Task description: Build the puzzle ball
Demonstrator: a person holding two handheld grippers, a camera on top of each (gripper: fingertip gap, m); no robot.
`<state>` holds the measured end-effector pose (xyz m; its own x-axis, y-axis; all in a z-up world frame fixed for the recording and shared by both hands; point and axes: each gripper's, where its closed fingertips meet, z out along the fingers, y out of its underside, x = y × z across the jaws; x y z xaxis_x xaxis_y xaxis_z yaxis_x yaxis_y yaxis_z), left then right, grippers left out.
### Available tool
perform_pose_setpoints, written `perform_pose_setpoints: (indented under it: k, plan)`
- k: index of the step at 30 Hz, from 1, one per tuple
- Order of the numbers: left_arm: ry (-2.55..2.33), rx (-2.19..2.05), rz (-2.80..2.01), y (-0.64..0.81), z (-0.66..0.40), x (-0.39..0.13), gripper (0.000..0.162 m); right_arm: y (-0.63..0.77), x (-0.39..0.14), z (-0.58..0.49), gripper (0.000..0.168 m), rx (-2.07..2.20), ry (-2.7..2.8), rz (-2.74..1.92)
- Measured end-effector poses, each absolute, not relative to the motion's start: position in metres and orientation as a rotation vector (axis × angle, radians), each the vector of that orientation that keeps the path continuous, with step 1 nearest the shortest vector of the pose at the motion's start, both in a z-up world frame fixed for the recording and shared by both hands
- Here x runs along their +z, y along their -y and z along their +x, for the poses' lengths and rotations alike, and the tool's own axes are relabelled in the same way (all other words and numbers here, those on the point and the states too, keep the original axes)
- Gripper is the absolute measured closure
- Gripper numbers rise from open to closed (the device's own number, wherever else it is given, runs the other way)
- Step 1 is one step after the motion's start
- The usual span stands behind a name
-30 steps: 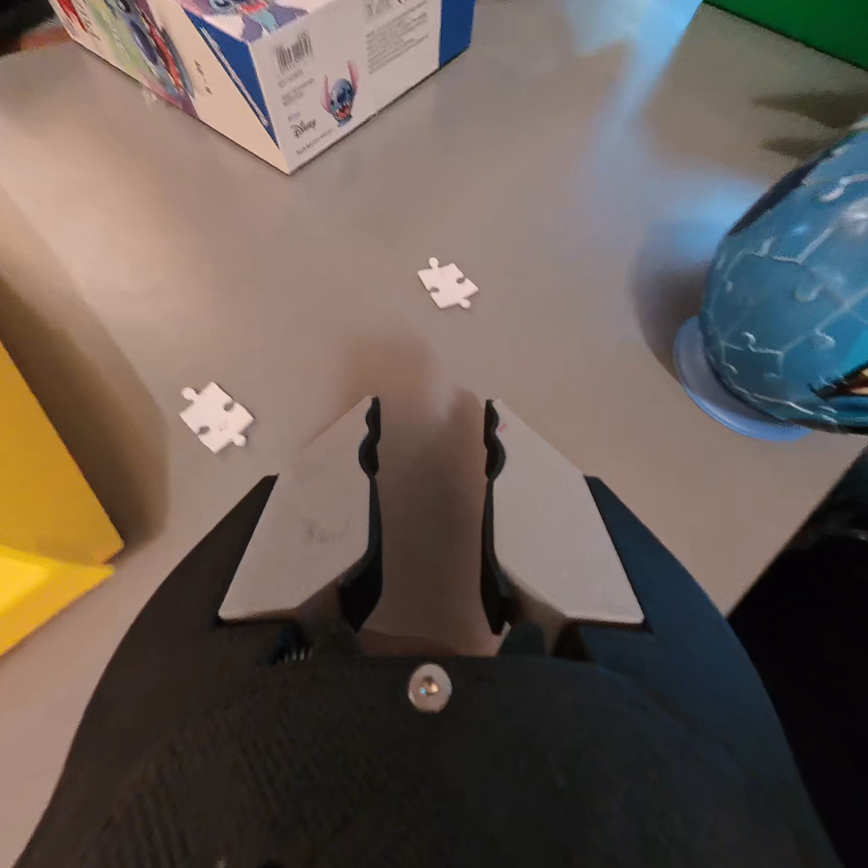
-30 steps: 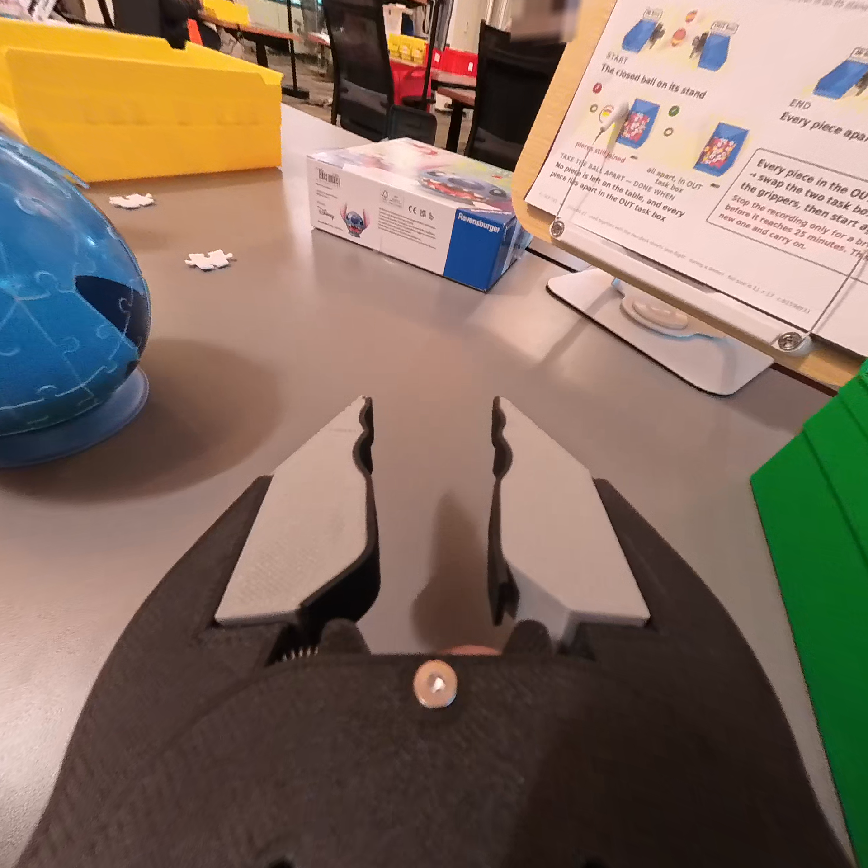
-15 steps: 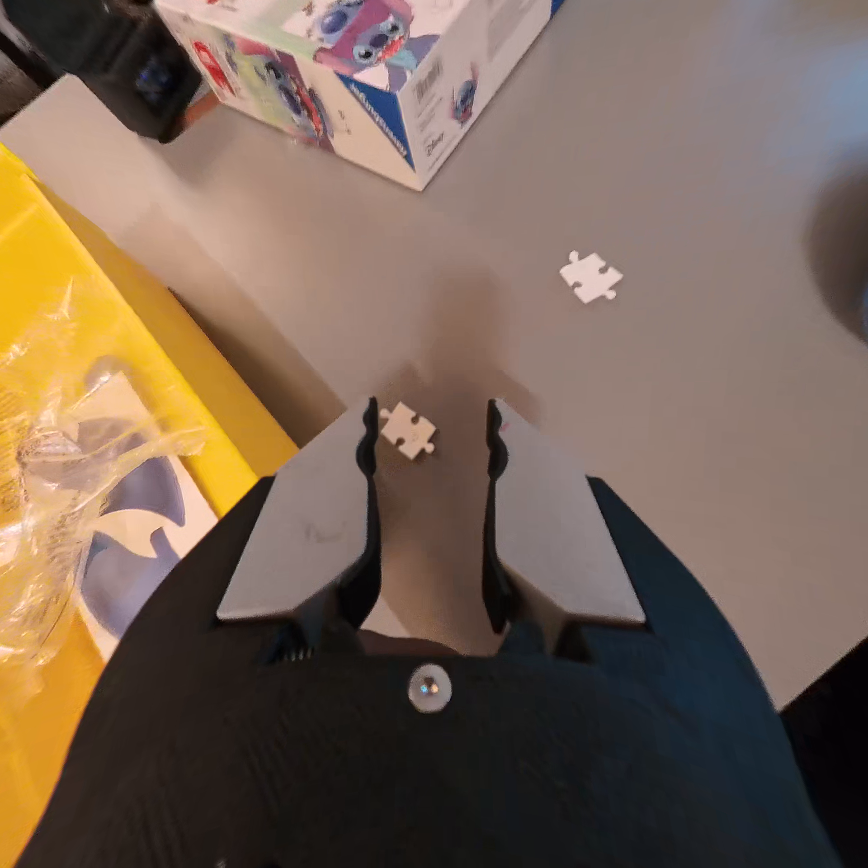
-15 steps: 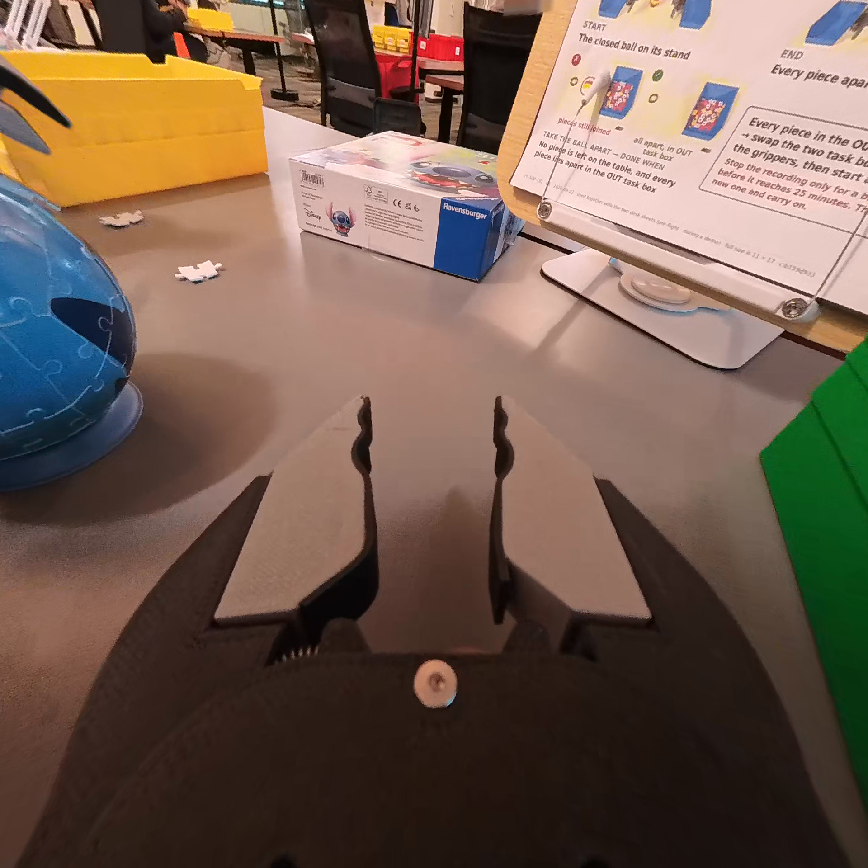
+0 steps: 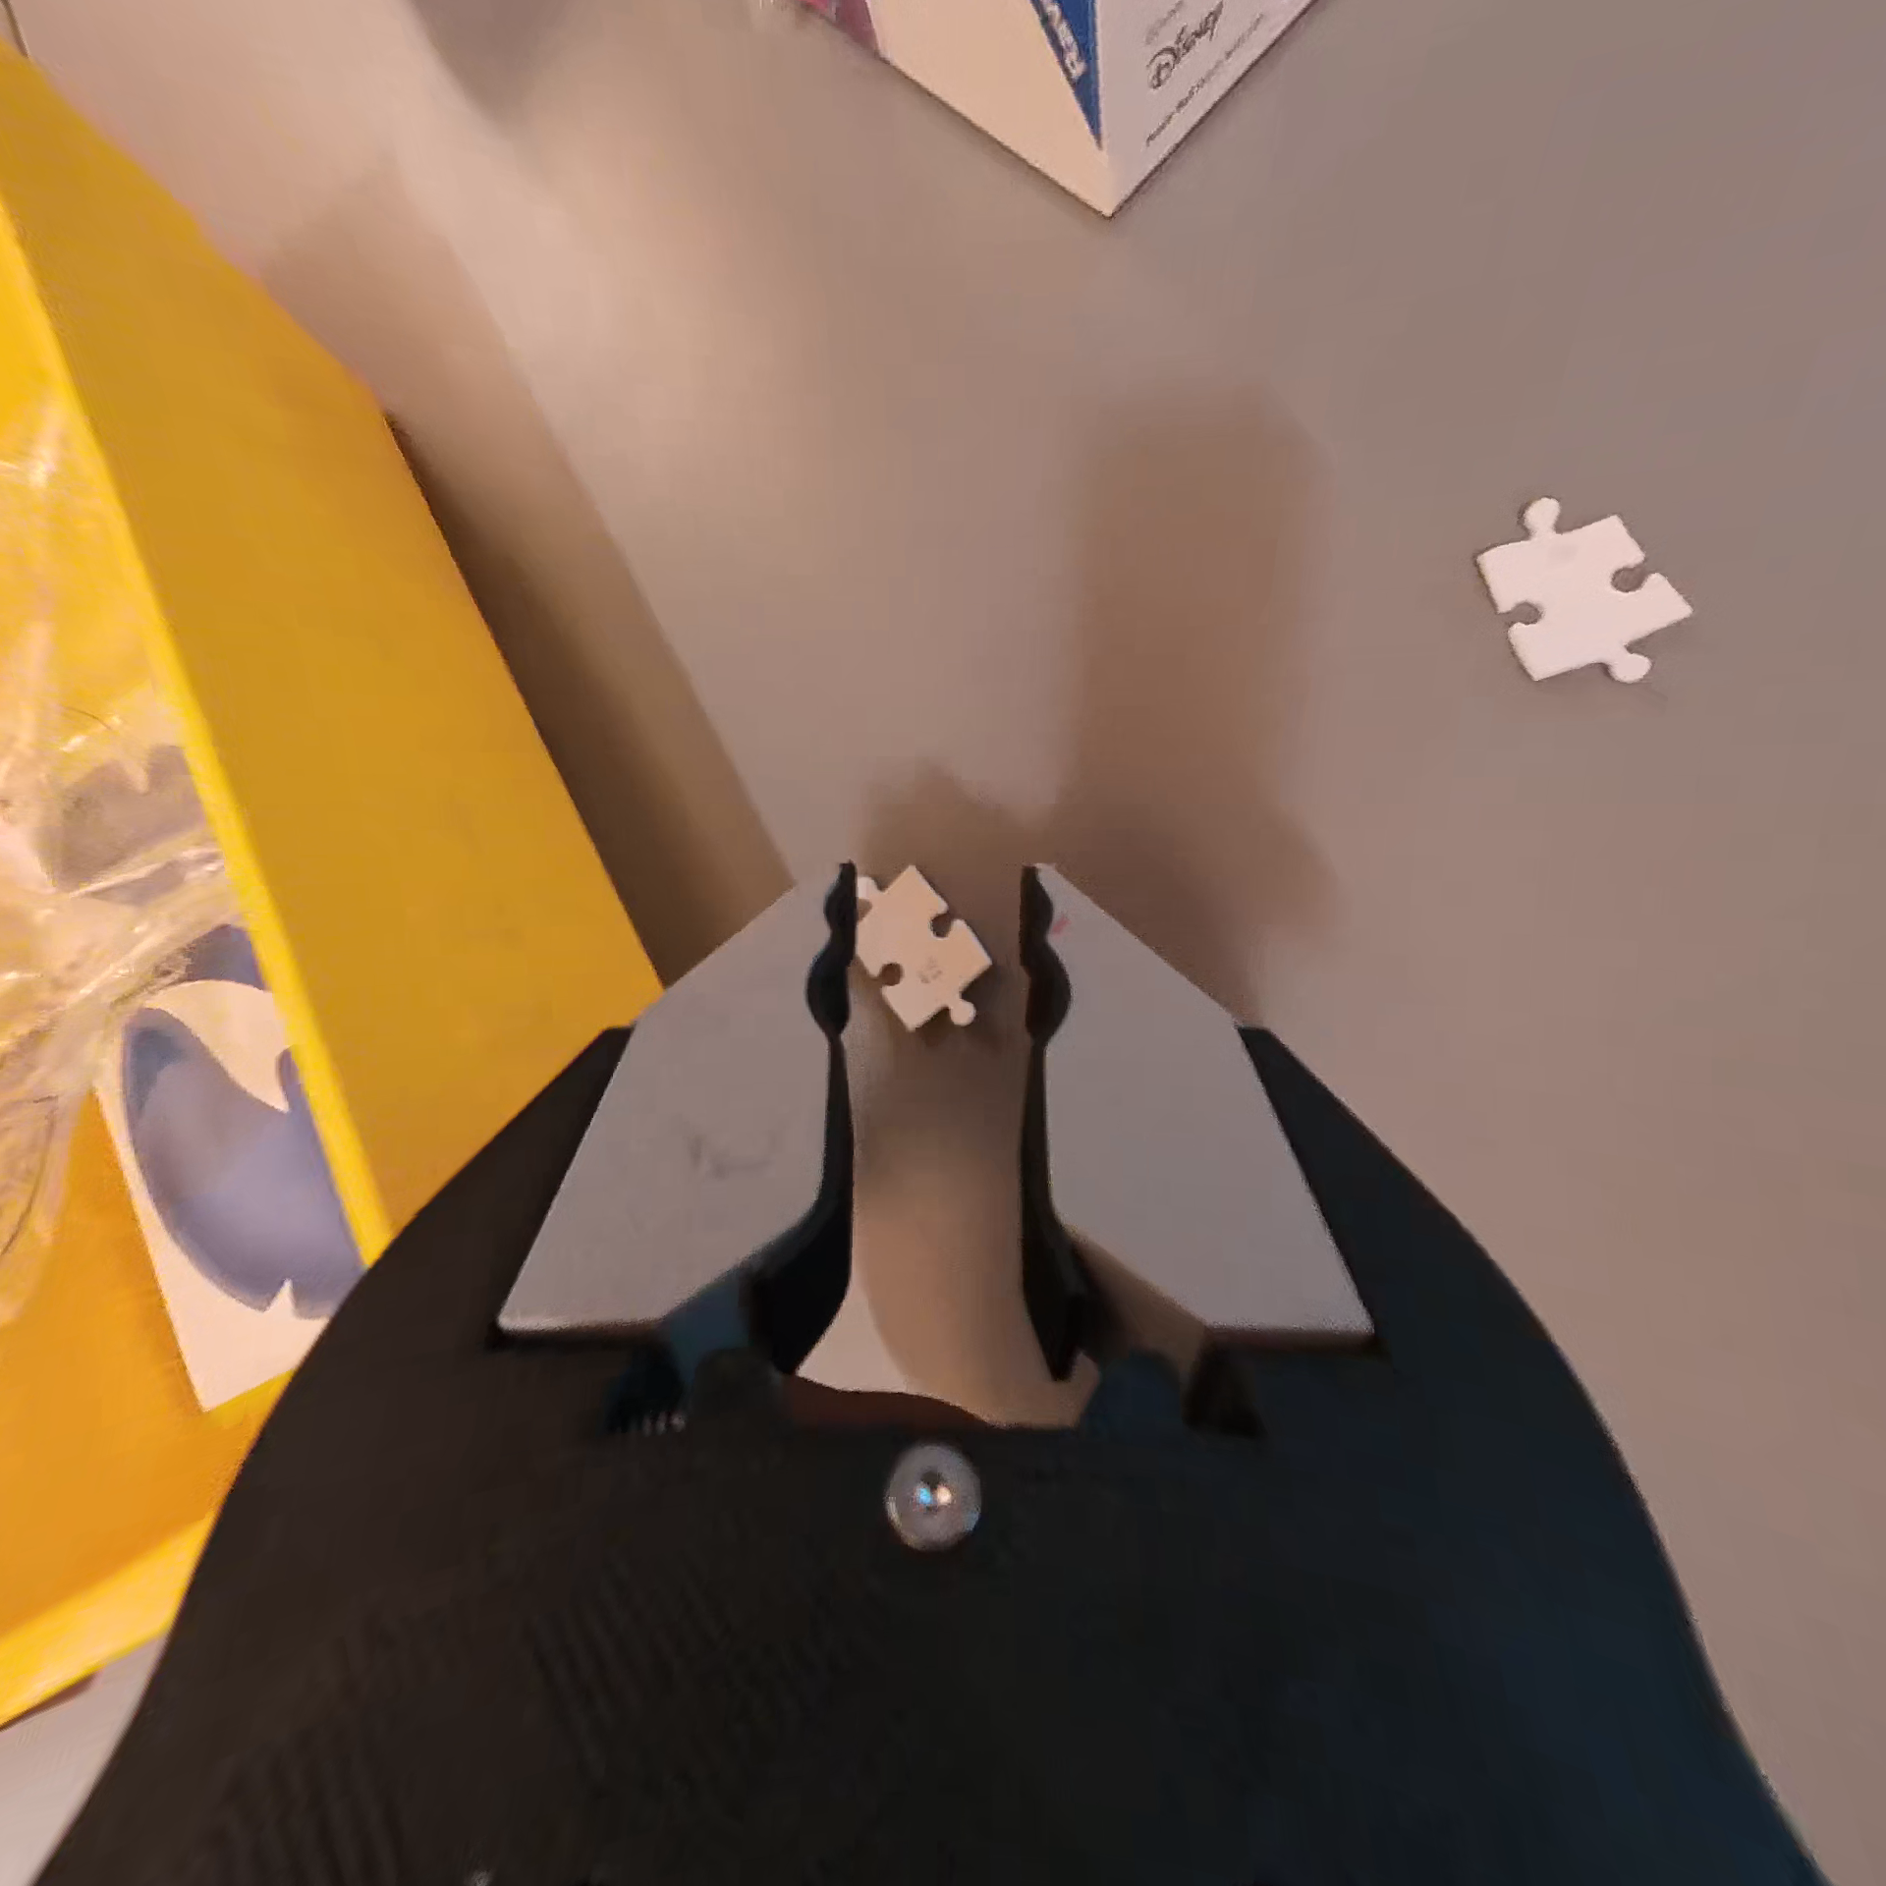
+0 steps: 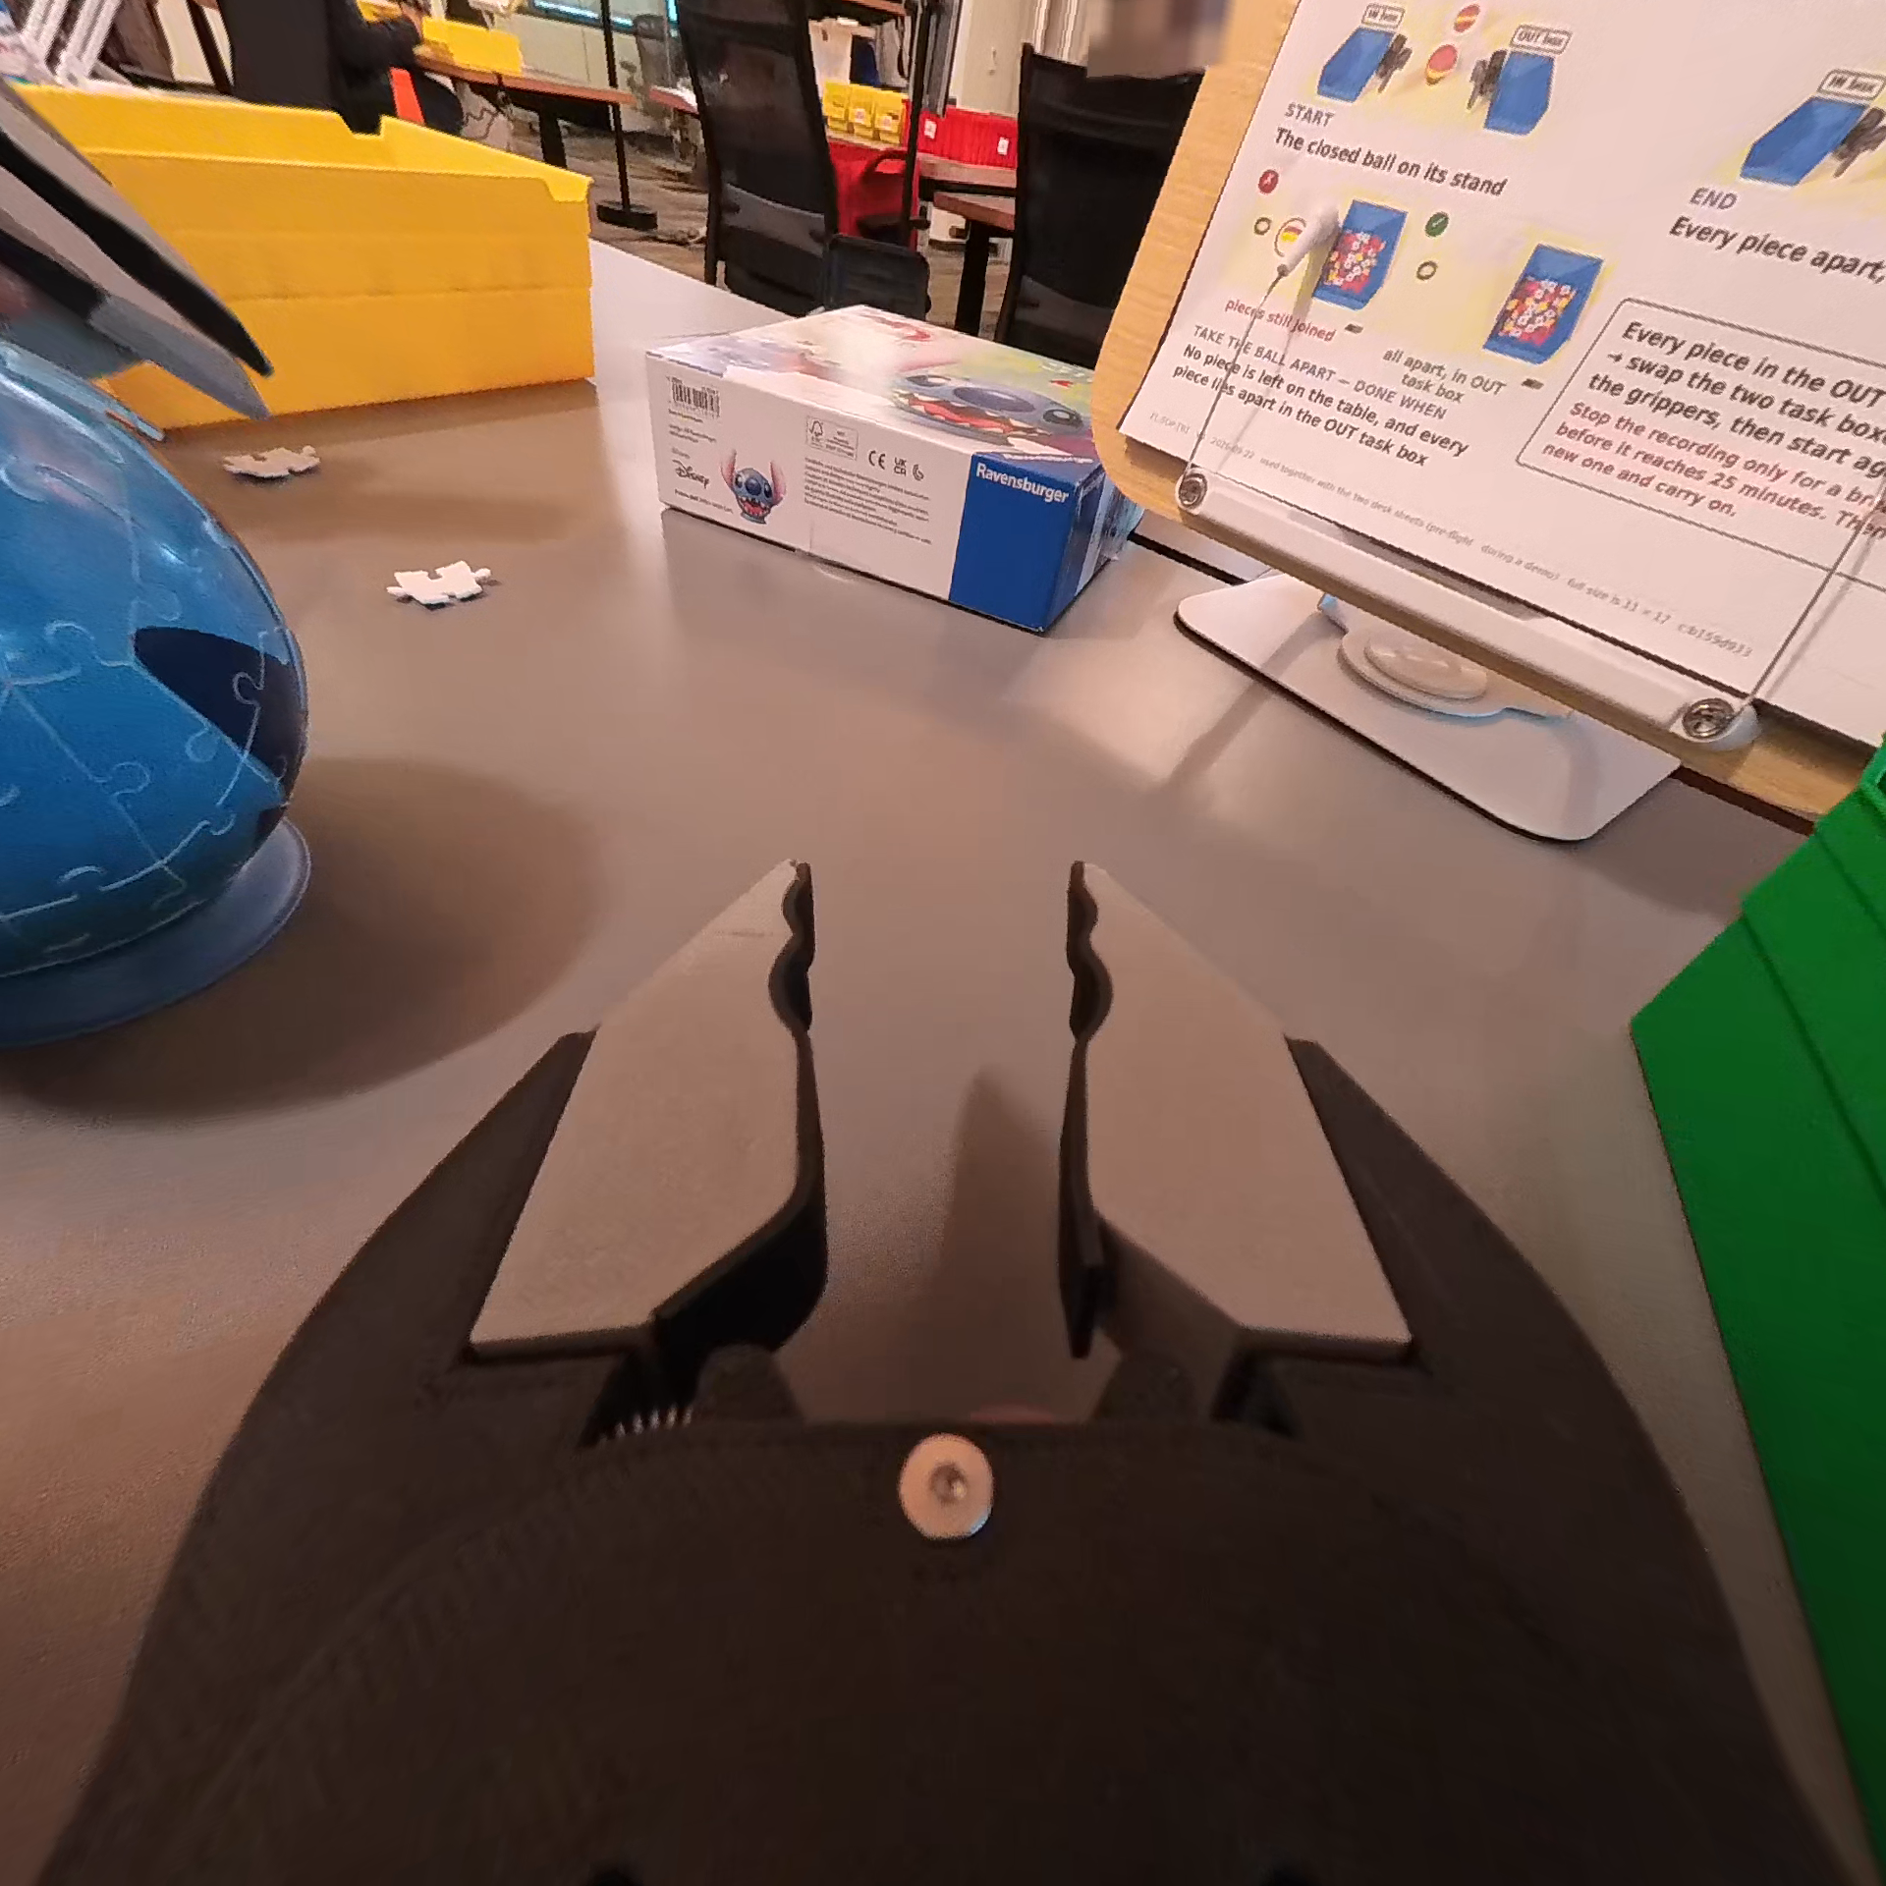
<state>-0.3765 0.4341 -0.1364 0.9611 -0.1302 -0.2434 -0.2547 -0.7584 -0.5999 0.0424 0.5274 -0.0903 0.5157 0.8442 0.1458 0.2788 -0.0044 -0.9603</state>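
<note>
My left gripper point(image 5: 934, 898) is open and points down at the grey table, with a white puzzle piece point(image 5: 924, 957) lying between its fingertips, close to the left one. A second white piece point(image 5: 1577, 592) lies farther right. In the right wrist view both pieces show far off, one point(image 6: 270, 462) by the bin and one point(image 6: 439, 584) nearer. The blue puzzle ball point(image 6: 122, 714) stands on its blue stand point(image 6: 204, 939) at the left, with a dark gap in its shell. My right gripper point(image 6: 939, 898) is open and empty, low over the table right of the ball. The left gripper's finger point(image 6: 122, 296) shows at upper left.
A yellow bin point(image 5: 306, 816) with a plastic bag and a printed sheet stands just left of my left gripper; it also shows in the right wrist view point(image 6: 337, 265). The puzzle's box point(image 6: 888, 459) lies behind. An instruction sheet on a stand point(image 6: 1480, 337) and a green bin point(image 6: 1796, 1123) are on the right.
My left gripper has swung left from beside the ball and dropped over the piece near the yellow bin, which now lies between its fingertips. My right gripper has barely moved.
</note>
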Motion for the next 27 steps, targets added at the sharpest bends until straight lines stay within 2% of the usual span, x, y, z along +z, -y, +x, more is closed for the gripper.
perform_pose_setpoints:
  k: [3, 5, 7, 8, 11, 15, 20, 22, 24, 26, 27]
  plan:
    - [-0.214, 0.271, -2.452, -0.435, -0.38, -0.143, 0.113, -0.525, -0.087, 0.043, 0.122, 0.603, 0.99, -1.538]
    - [-0.151, 0.307, -2.471, -0.436, -0.389, -0.148, 0.112, -0.523, -0.084, 0.043, 0.123, 0.614, 0.984, -1.519]
    - [-0.121, 0.371, -2.508, -0.434, -0.396, -0.156, 0.098, -0.52, -0.082, 0.043, 0.123, 0.625, 0.979, -1.503]
    - [-0.113, 0.403, -2.487, -0.435, -0.398, -0.156, 0.098, -0.519, -0.081, 0.044, 0.124, 0.63, 0.976, -1.496]
    - [-0.058, 0.31, -2.489, -0.433, -0.391, -0.16, 0.113, -0.517, -0.078, 0.045, 0.124, 0.645, 0.966, -1.483]
    - [0.03, 0.101, -2.461, -0.431, -0.385, -0.164, 0.124, -0.514, -0.077, 0.047, 0.125, 0.66, 0.96, -1.473]
    - [0.039, 0.023, -2.41, -0.427, -0.383, -0.165, 0.124, -0.513, -0.077, 0.046, 0.126, 0.66, 0.964, -1.47]
    - [0.017, 0.018, -2.404, -0.427, -0.384, -0.165, 0.14, -0.513, -0.077, 0.046, 0.126, 0.655, 0.967, -1.474]
    - [-0.001, 0.012, -2.404, -0.426, -0.384, -0.165, 0.144, -0.514, -0.078, 0.046, 0.127, 0.653, 0.969, -1.481]
    - [-0.027, 0.026, -2.402, -0.426, -0.385, -0.165, 0.161, -0.515, -0.079, 0.045, 0.127, 0.653, 0.97, -1.488]
    - [-0.036, 0.04, -2.394, -0.426, -0.386, -0.165, 0.162, -0.515, -0.079, 0.045, 0.127, 0.652, 0.97, -1.491]
